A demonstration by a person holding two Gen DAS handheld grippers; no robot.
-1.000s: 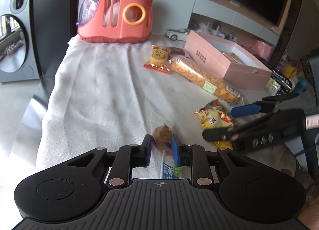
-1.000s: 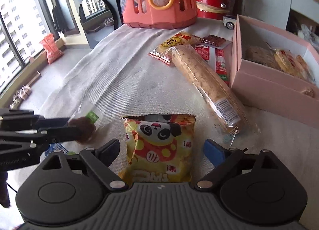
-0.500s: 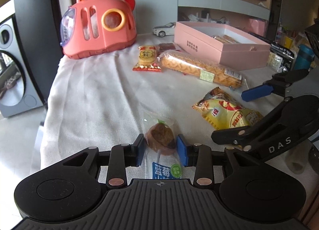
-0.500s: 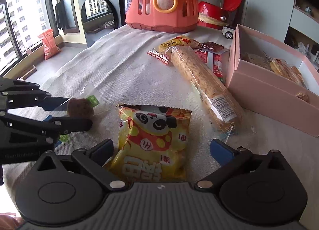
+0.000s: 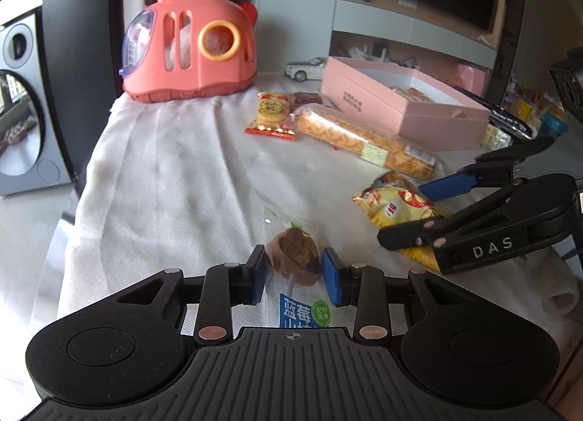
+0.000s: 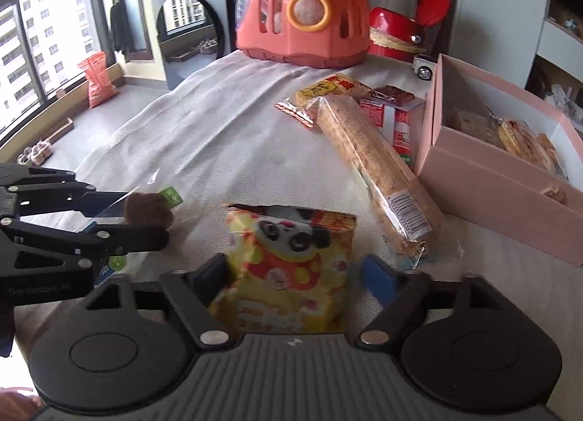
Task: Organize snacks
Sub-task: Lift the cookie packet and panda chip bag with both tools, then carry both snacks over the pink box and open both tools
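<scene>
Snacks lie scattered on the cloth-covered table (image 5: 164, 173), and the nearest two sit between the jaws at its near edge. The left gripper (image 5: 293, 271) has just closed a little on the wrapped blueberry muffin (image 5: 295, 257); both pads appear to touch its wrapper. The right gripper (image 6: 298, 271) has just narrowed around the yellow panda bag (image 6: 291, 260), with one pad at the bag's edge and the other apart from it. I judge that both should squeeze gently and centred, since the muffin crushes easily and the puffed bag may slip. The bag's long axis runs away from the near edge. Farther on, the long cracker sleeve (image 6: 379, 180) lies along the open pink box (image 6: 503, 184) near the right edge.
</scene>
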